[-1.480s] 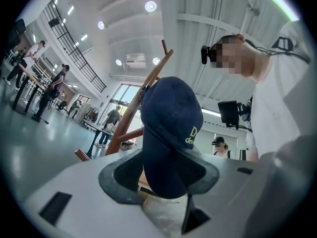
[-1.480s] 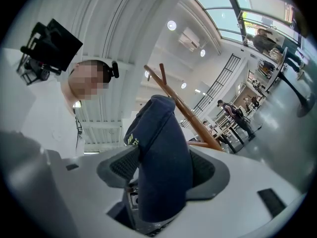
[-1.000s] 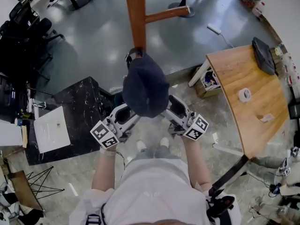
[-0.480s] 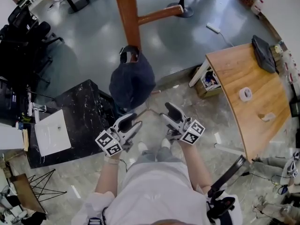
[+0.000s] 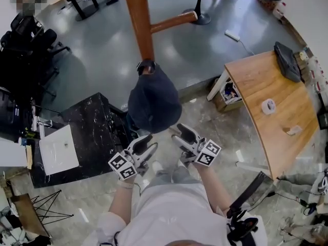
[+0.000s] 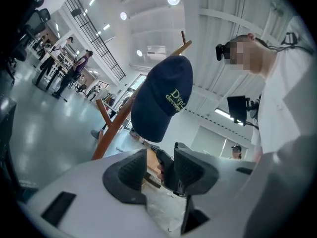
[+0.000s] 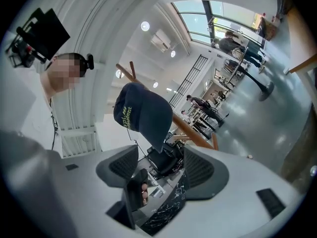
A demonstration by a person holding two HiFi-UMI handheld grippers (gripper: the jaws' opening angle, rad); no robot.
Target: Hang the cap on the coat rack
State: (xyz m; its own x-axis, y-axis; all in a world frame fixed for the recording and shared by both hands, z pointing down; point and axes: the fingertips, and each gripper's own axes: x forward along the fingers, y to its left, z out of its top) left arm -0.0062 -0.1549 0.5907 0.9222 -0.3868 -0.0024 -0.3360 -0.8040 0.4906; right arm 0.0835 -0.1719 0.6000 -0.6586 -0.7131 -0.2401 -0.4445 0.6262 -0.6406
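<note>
**Me:** Left tongs point(image 5: 143, 143) are closing on nothing; right tongs point(image 5: 183, 136) stand wide, empty.

**Helper:** And the cap point(image 5: 154, 104)?

**Me:** It hangs on the rack point(image 5: 139, 19). Hanging looks done; I'd just back off.

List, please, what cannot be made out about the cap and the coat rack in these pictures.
- Peg carrying the cap: in the head view the cap's crown hides it; only its tip shows in the left gripper view.
- Coat rack: in the head view the top edge cuts off its pole.
- Yellow print on the cap: in the left gripper view it curves away and is too small to read whole.
</note>
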